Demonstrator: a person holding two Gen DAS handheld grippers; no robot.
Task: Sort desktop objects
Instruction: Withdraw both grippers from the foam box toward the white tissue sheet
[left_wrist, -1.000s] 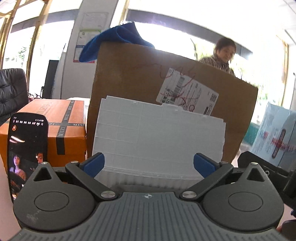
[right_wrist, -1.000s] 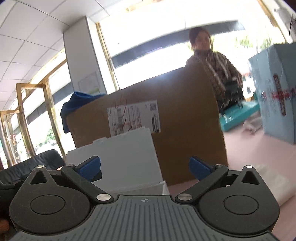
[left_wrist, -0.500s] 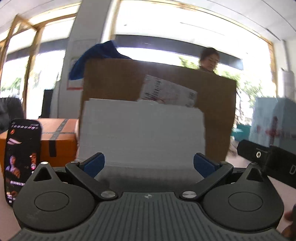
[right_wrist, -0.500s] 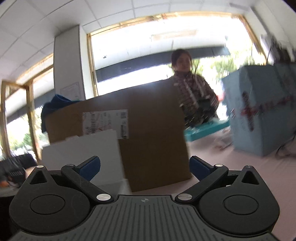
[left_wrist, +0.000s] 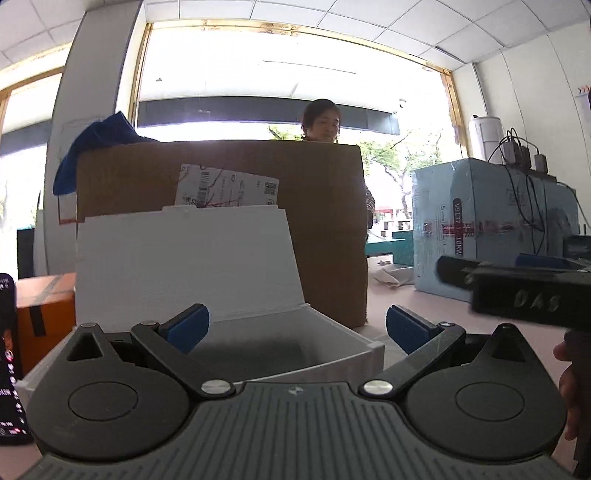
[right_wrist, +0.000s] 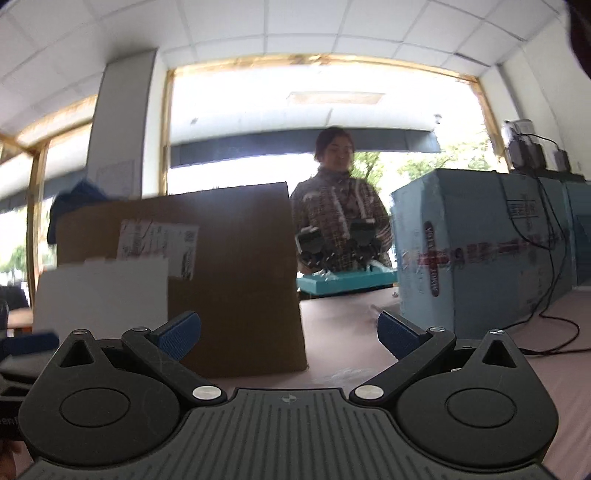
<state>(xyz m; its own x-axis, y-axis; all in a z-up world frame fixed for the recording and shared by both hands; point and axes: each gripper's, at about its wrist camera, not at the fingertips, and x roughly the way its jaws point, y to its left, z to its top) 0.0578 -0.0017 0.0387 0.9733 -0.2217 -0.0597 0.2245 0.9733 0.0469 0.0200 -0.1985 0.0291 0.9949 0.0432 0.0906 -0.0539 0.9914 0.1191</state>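
A white open-top box (left_wrist: 280, 332) with its lid flap standing upright sits right in front of my left gripper (left_wrist: 297, 326). The left gripper is open and hangs above the box's near rim with nothing between its blue pads (left_wrist: 188, 326). In the right wrist view the same white box (right_wrist: 103, 291) shows at the left. My right gripper (right_wrist: 288, 334) is open and empty, facing the pink table (right_wrist: 343, 347). The right gripper's black body (left_wrist: 524, 291) shows at the right edge of the left wrist view.
A tall brown cardboard box (left_wrist: 325, 229) with a blue cloth (left_wrist: 99, 144) on top stands behind the white box. A light blue carton (right_wrist: 476, 251) with cables is at the right. An orange box (left_wrist: 40, 314) and a phone (left_wrist: 9, 362) are at the left. A person (right_wrist: 340, 218) stands behind.
Both grippers have lifted and swung right. The white box's open inside has come into the left wrist view, and the light blue carton shows larger in both views.
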